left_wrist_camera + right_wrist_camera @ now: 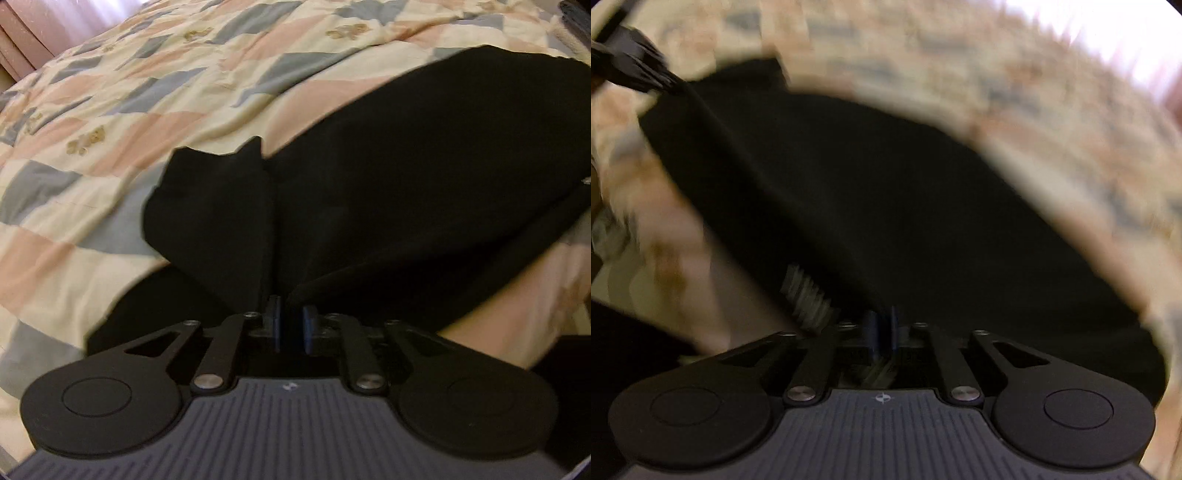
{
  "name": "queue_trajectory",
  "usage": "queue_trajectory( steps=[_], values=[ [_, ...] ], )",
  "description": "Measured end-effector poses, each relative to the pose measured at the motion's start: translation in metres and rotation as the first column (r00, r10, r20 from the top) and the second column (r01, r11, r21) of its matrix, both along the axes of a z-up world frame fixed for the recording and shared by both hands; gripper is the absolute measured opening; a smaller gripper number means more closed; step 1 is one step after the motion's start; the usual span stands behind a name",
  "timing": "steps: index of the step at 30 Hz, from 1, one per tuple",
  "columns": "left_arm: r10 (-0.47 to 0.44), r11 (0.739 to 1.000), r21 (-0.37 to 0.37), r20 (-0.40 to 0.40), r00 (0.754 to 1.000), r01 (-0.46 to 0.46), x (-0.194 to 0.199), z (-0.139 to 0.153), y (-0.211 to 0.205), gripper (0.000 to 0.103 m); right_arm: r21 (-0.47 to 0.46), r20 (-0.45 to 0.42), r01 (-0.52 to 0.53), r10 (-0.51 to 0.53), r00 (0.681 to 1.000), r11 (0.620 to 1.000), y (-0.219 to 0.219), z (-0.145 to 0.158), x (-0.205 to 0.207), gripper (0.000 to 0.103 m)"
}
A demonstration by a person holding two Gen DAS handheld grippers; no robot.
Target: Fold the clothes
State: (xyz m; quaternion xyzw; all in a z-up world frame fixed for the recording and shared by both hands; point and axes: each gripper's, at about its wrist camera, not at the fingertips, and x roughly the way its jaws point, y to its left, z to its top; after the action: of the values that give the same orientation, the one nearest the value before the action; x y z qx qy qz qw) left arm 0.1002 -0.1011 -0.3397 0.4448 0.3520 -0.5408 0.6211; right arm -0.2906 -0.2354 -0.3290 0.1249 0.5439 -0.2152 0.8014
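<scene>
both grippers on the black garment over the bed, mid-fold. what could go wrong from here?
1. The left gripper pinches only a narrow bunch of the black garment; that edge may slip out.
2. The right wrist view is heavily blurred; the right gripper seems to pinch fabric beside a striped label, so its hold is hard to confirm.
3. The cloth hangs bunched over the patchwork quilt, so the fold may land creased.

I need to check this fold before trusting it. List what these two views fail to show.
- Black garment: its kind and full outline; the left wrist view cuts it off at the right and the gripper body hides its near edge.
- Right gripper: whether the pads pinch cloth; dark on dark, blurred.
- Quilt pattern: smeared by motion blur in the right wrist view.
- Left gripper: only a blurred corner there.
</scene>
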Motion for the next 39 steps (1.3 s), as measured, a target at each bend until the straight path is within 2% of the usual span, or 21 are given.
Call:
queue_trajectory(
  steps=[2,3,5,6,7,10,12,13,15,17,18,20,25,28,30,31,33,34,35,37,39],
  values=[
    [0.011,0.998,-0.06,-0.043,0.999,-0.014,0.004,0.016,0.007,0.035,0.033,0.004,0.128,-0.129,0.992,0.991,0.009,-0.004,-0.007,0.025],
    [0.024,0.996,-0.085,-0.053,0.998,-0.029,0.007,0.023,0.009,0.037,0.058,0.038,0.216,-0.219,0.975,0.975,0.007,0.002,-0.013,0.032],
    [0.065,0.99,-0.12,-0.064,0.996,-0.072,0.014,0.035,0.01,0.037,0.1,0.132,0.42,-0.43,0.893,0.902,-0.003,0.018,-0.035,0.045],
    [0.086,0.987,-0.132,-0.084,0.993,-0.097,0.018,0.039,0.009,0.037,0.13,0.171,0.519,-0.535,0.827,0.845,-0.009,0.023,-0.049,0.048],
    [0.11,0.982,-0.141,-0.107,0.988,-0.124,0.022,0.041,0.008,0.037,0.171,0.208,0.615,-0.638,0.741,0.77,-0.017,0.025,-0.067,0.048],
    [0.183,0.966,-0.151,-0.184,0.966,-0.212,0.027,0.036,0.003,0.037,0.325,0.284,0.808,-0.866,0.412,0.491,-0.042,0.025,-0.123,0.048],
    [0.229,0.953,-0.151,-0.215,0.95,-0.264,0.028,0.03,0.001,0.037,0.444,0.307,0.842,-0.935,0.18,0.308,-0.058,0.016,-0.16,0.048],
    [0.252,0.945,-0.15,-0.229,0.94,-0.289,0.028,0.027,0.001,0.038,0.491,0.304,0.837,-0.948,0.096,0.242,-0.066,0.01,-0.174,0.049],
    [0.296,0.929,-0.146,-0.256,0.92,-0.339,0.027,0.022,0.0,0.04,0.55,0.281,0.821,-0.96,-0.008,0.154,-0.083,-0.006,-0.192,0.05],
    [0.331,0.914,-0.144,-0.273,0.903,-0.378,0.025,0.018,-0.001,0.042,0.586,0.256,0.805,-0.964,-0.073,0.095,-0.096,-0.021,-0.199,0.052],
    [0.346,0.908,-0.146,-0.272,0.898,-0.393,0.022,0.017,-0.001,0.043,0.6,0.243,0.797,-0.965,-0.096,0.071,-0.102,-0.029,-0.2,0.052],
    [0.359,0.901,-0.157,-0.255,0.898,-0.404,0.017,0.016,-0.003,0.046,0.585,0.219,0.809,-0.971,-0.096,0.052,-0.112,-0.037,-0.197,0.052],
    [0.34,0.907,-0.208,-0.148,0.929,-0.365,0.007,0.012,-0.028,0.055,0.578,0.23,0.815,-0.967,-0.111,0.044,-0.115,-0.037,-0.194,0.055],
    [0.295,0.932,-0.216,-0.014,0.955,-0.291,0.0,-0.005,-0.06,0.061,0.572,0.231,0.819,-0.966,-0.114,0.04,-0.115,-0.044,-0.2,0.055],
    [0.271,0.946,-0.207,0.089,0.958,-0.248,-0.001,-0.022,-0.082,0.061,0.559,0.232,0.828,-0.968,-0.1,0.048,-0.117,-0.044,-0.198,0.056],
    [0.256,0.953,-0.199,0.14,0.957,-0.226,-0.001,-0.033,-0.092,0.059,0.55,0.233,0.833,-0.968,-0.09,0.055,-0.12,-0.044,-0.196,0.056],
    [0.234,0.966,-0.157,0.211,0.949,-0.203,0.005,-0.056,-0.106,0.041,0.527,0.23,0.847,-0.971,-0.062,0.071,-0.121,-0.043,-0.194,0.056],
    [0.233,0.969,-0.135,0.222,0.947,-0.207,0.01,-0.066,-0.108,0.017,0.515,0.228,0.853,-0.973,-0.047,0.079,-0.122,-0.042,-0.193,0.047],
    [0.236,0.969,-0.122,0.226,0.945,-0.213,0.014,-0.073,-0.109,0.008,0.496,0.222,0.864,-0.975,-0.027,0.089,-0.122,-0.041,-0.191,0.038],
    [0.263,0.96,-0.157,0.21,0.942,-0.233,0.021,-0.067,-0.097,0.005,0.46,0.222,0.881,-0.975,0.009,0.112,-0.12,-0.035,-0.19,0.005],
    [0.334,0.928,-0.233,0.17,0.927,-0.291,0.032,-0.04,-0.075,0.004,0.452,0.242,0.883,-0.97,0.013,0.125,-0.116,-0.022,-0.193,0.003]
  ],
)
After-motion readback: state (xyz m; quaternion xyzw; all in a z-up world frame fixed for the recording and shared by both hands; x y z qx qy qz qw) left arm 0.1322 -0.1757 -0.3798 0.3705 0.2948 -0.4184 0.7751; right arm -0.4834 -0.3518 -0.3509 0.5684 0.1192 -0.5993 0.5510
